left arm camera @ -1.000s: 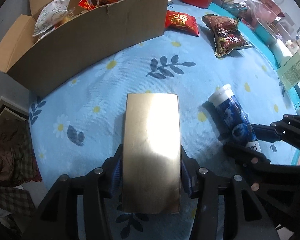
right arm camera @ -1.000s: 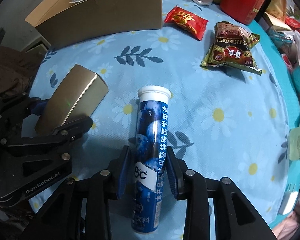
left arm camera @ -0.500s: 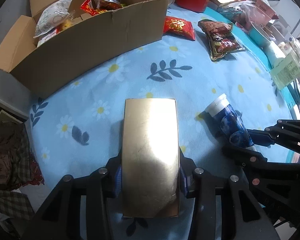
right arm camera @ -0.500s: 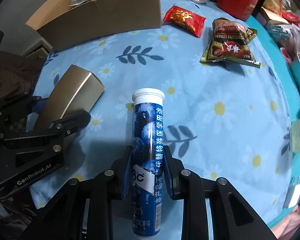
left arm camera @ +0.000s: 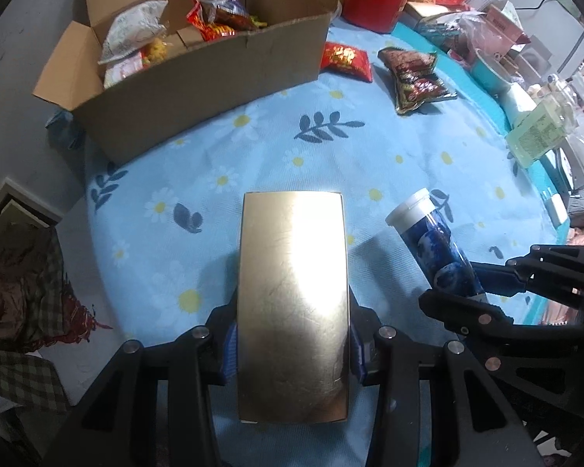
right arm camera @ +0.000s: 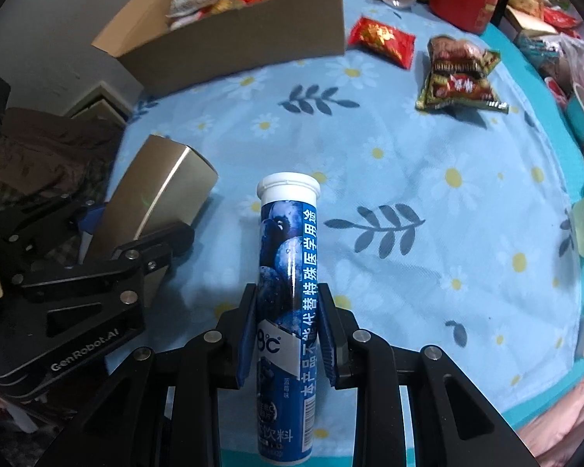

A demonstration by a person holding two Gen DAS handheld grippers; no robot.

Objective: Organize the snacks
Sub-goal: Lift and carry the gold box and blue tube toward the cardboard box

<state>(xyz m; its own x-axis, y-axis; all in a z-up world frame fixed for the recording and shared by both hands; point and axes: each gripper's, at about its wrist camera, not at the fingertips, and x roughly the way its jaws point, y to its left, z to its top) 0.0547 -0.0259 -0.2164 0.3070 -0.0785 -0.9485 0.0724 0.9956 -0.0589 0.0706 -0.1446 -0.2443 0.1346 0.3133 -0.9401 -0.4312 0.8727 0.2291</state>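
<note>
A soft blue tablecloth (left arm camera: 389, 148) printed with daisies and dark leaf sprigs covered the round table, and at about eleven o'clock on it sat an open corrugated cardboard box (left arm camera: 214, 78), matte brown, flaps up, already holding crinkly snack bags. Next in size was the flat gold box (left arm camera: 292, 299), a smooth rectangular carton with a brushed metallic sheen (glare washed out its upper half); the left gripper (left arm camera: 292, 346) was clamped on its long sides near the lower end, blue pads pressed to both edges, so most of the carton stuck out toward twelve o'clock beyond the fingers. At three o'clock from it, the right gripper (right arm camera: 288, 334) was closed on a glossy blue tube (right arm camera: 288, 272), a slim cylinder with blueberry art, white Chinese lettering and a white ribbed cap; the pads pinched its lower middle, cap pointing to twelve. Two foil packets, one red packet (right arm camera: 381, 41) and one dark brown packet (right arm camera: 461, 76), lay loose near one o'clock.
</note>
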